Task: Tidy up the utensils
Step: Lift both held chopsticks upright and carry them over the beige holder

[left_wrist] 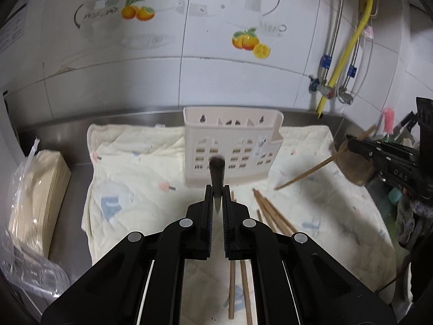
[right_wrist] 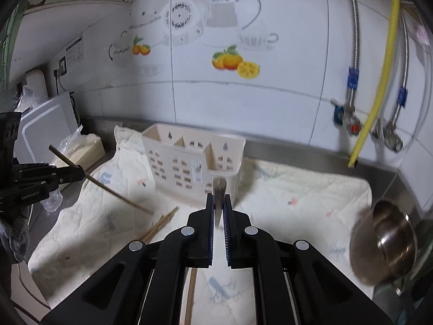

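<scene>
A cream utensil holder point(left_wrist: 232, 146) with several compartments stands on a pale quilted cloth point(left_wrist: 140, 178); it also shows in the right wrist view point(right_wrist: 189, 159). My left gripper point(left_wrist: 216, 189) is shut on a wooden chopstick point(left_wrist: 216, 173) that points at the holder. My right gripper point(right_wrist: 219, 197) is shut on another chopstick point(right_wrist: 219, 189), seen end-on. In the left wrist view the right gripper point(left_wrist: 351, 143) holds its chopstick point(left_wrist: 311, 170) slanted over the cloth. In the right wrist view the left gripper point(right_wrist: 81, 174) holds its chopstick point(right_wrist: 113, 192). Several loose chopsticks point(left_wrist: 273, 211) lie on the cloth.
A bagged stack of beige paper point(left_wrist: 38, 195) lies at the left. A steel bowl point(right_wrist: 384, 241) sits at the right. Hoses and valves point(right_wrist: 362, 124) hang on the tiled wall. A white appliance point(right_wrist: 46, 132) stands at the far left.
</scene>
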